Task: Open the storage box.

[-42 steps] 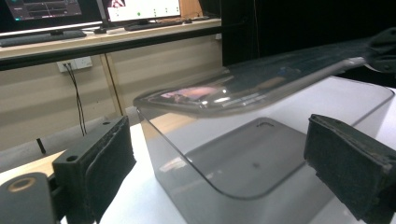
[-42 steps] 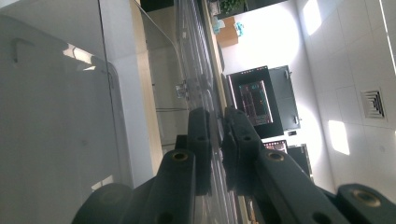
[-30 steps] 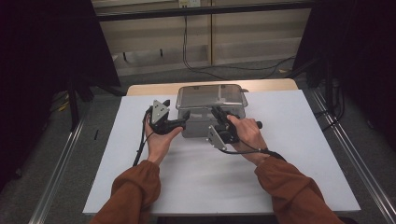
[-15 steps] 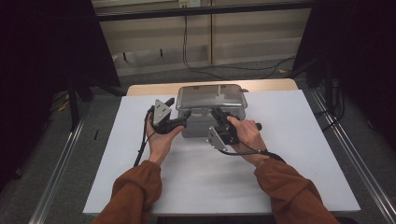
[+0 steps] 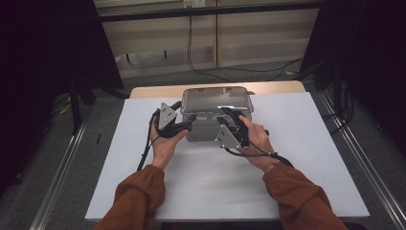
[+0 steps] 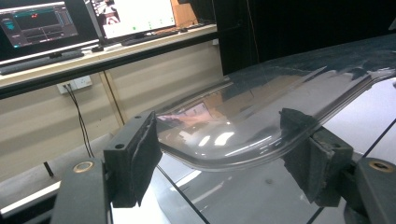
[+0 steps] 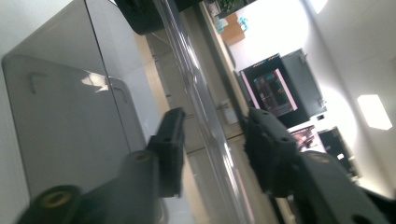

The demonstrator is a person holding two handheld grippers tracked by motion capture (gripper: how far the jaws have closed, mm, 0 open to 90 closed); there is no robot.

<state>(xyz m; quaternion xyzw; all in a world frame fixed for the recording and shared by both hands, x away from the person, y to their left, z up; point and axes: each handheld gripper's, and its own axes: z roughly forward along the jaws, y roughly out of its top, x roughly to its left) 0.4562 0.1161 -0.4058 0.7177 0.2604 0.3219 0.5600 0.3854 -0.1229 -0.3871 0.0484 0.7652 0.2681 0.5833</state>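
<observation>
A person in rust-coloured sleeves works at a white surface (image 5: 297,158), a claw in each hand, both set against a grey box (image 5: 206,132) topped by a clear lid (image 5: 216,99). The box sits near the far edge of the surface, roughly at its middle.

The left claw (image 5: 184,125) meets the box's left side. Seen from the left gripper view, this left claw (image 6: 229,158) stands apart, its two padded jaws straddling the rounded corner of the lid (image 6: 261,121); the lid's edge lies between the pads, with a gap showing on each side, so nothing is clamped. Beyond it a cable (image 6: 79,116) hangs down a beige wall below a shelf carrying monitors (image 6: 84,21).

The right claw (image 5: 230,117) reaches the box's near right corner from the high view. In the right gripper view, turned nearly on its side, the right claw (image 7: 212,135) is likewise apart, the thin lid edge (image 7: 196,98) running between its jaws without touching either pad. The grey box wall (image 7: 70,121) lies to one side, and a lit screen (image 7: 273,91) glows in the background.
</observation>
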